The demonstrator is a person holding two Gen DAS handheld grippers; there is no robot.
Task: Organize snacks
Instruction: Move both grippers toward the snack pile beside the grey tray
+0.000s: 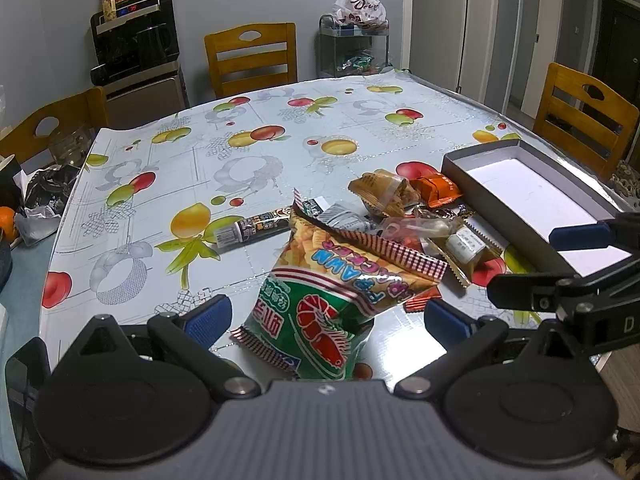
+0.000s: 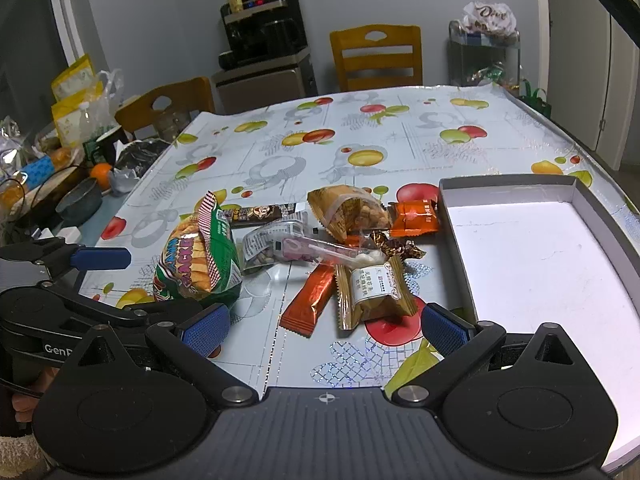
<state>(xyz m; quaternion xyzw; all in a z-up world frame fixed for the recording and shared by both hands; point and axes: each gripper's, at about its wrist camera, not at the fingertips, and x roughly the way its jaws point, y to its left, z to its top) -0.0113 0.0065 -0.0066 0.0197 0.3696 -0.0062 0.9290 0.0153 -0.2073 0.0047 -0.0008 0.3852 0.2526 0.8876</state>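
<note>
Now both tongs gape wide: left tongs flank the prawn cracker bag, right tongs face the gold-wrapped pastry.

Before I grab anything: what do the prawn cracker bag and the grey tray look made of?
Prawn cracker bag: thin glossy plastic film, by its crinkles and sheen. Grey tray: probably matte cardboard with white lining, judging by its thin, straight folded walls.
</note>
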